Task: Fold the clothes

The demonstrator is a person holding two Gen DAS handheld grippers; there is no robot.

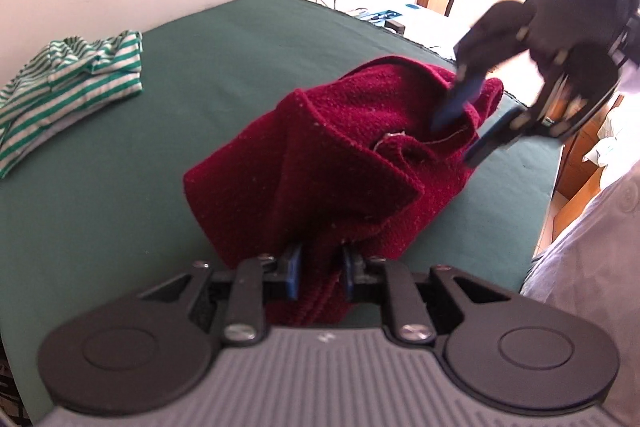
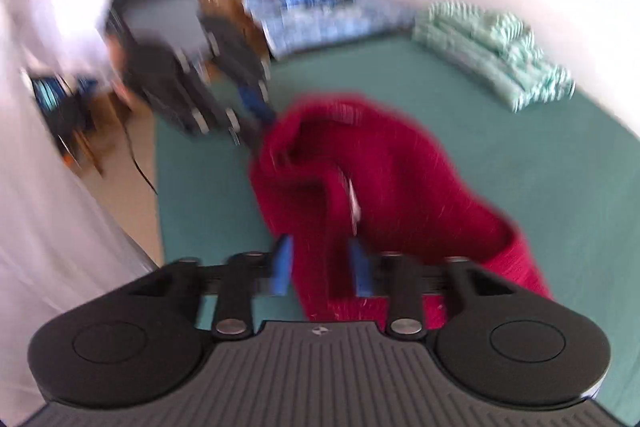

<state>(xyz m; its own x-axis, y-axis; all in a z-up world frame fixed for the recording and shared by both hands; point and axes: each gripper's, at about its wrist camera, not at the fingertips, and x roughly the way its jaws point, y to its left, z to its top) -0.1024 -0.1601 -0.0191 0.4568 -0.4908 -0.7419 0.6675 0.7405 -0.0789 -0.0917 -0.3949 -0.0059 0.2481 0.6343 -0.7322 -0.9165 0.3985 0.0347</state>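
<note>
While both wrist cameras looked down at an angle over a desk (image 1: 120, 187) covered in dark green cloth, a dark red knitted garment (image 1: 320, 155) hung bunched between the two claws, most of it heaped on the cloth near the middle.

The left claw (image 1: 319, 269) was nearly closed, its blue pads pinching a narrow rib-knit edge of the garment that ran straight up out of the jaws. From there the fabric rose and spread away from the camera into a loose mound.

The right claw (image 2: 322, 267) sat at the far end of that mound as the left camera saw it. In its own view, which was blurred, red fabric passed between its blue pads, which stood only a little way apart. It looked to be gripping that fold, though the blur made it hard to tell how firmly.

The garment's long axis ran from one claw to the other, so each claw held one end and neither was clearly nearer the bulk. The fabric between them was slack and crumpled, not stretched flat. Judging by that, the next move would need the two claws drawn apart along that line to pull the garment out before any fold could be laid.

A green-and-white striped garment (image 1: 68, 75) lay folded well apart, near the desk's far edge by the wall. A pale sleeve (image 2: 60, 15) of the person showed behind the left claw.
</note>
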